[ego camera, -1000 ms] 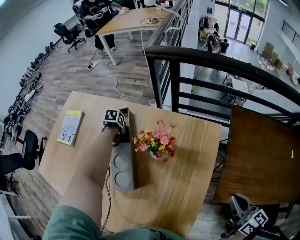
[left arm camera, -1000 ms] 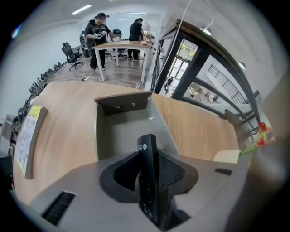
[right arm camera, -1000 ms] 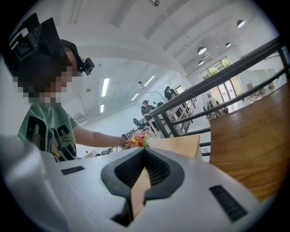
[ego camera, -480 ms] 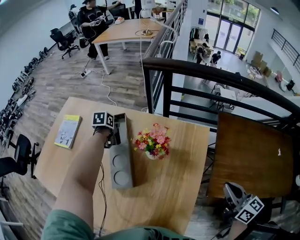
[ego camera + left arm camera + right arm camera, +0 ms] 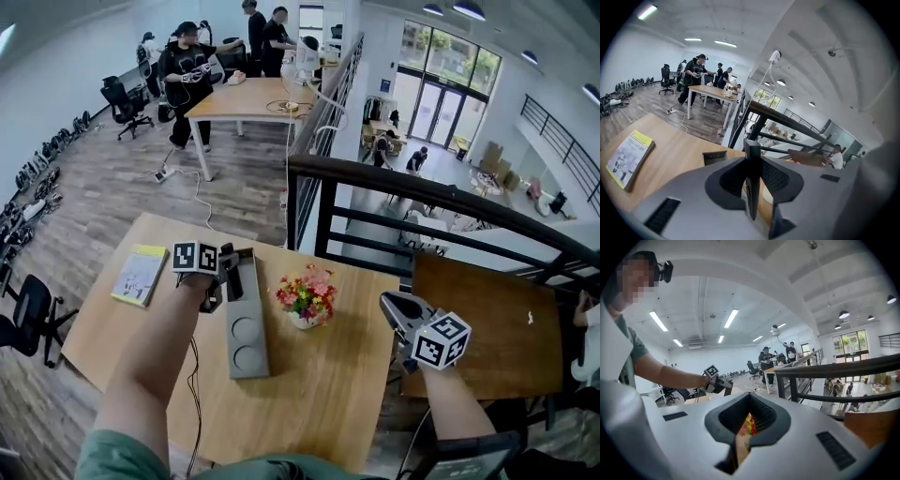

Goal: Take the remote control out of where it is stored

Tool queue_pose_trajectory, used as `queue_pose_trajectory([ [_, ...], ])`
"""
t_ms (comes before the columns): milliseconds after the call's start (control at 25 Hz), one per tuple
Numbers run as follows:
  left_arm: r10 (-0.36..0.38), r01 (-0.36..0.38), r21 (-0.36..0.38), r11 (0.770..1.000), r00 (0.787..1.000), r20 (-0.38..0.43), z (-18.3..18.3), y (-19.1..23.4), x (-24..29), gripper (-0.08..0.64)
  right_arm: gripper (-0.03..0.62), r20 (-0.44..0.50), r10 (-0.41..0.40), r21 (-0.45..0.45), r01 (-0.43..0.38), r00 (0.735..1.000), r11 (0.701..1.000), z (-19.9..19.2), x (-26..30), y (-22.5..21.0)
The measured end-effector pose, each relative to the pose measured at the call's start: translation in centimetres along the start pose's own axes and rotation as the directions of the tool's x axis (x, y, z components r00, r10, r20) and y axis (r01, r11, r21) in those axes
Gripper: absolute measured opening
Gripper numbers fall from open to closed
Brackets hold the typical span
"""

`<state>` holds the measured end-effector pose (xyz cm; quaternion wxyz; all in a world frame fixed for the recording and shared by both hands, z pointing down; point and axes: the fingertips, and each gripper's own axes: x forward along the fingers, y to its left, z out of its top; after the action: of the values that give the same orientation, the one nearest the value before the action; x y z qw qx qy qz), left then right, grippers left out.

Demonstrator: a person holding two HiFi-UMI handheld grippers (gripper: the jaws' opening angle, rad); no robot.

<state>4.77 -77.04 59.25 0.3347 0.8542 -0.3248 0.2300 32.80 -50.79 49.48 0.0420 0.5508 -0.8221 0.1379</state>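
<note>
1. Book (image 5: 139,275): flat on table (image 5: 319,403), left; not involved.
2. Left gripper (image 5: 223,281): jaws clamped on remote control (image 5: 234,262), which stands edge-on between them.
3. Remote control: at far end of grey holder (image 5: 247,337); whether its lower end has cleared the slot cannot be told.
4. Handling advice: draw straight up along the slot and keep the grip firm; sideways tilt would likely drag the holder.
5. Flowers (image 5: 305,292): just right; steer away.
6. Right gripper (image 5: 398,314): jaws slightly apart, empty, idle beyond the table edge.
</note>
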Motion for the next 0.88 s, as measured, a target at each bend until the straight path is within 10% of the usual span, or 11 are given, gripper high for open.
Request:
queue_pose_trajectory([
  [440, -0.231, 0.228, 0.050, 0.972, 0.970, 0.078, 0.3, -3.8, -8.4, 0.095, -0.003, -0.057, -0.025, -0.023, 0.024, 0.998, 0.999, 1.5, 7.1, 5.8],
  [880, -0.467, 0.456, 0.158, 0.876, 0.883, 0.042, -3.4, -17.8, -12.5, 0.095, -0.003, -0.040, -0.108, -0.032, 0.107, 0.993, 0.994, 2.6, -2.6, 9.2],
])
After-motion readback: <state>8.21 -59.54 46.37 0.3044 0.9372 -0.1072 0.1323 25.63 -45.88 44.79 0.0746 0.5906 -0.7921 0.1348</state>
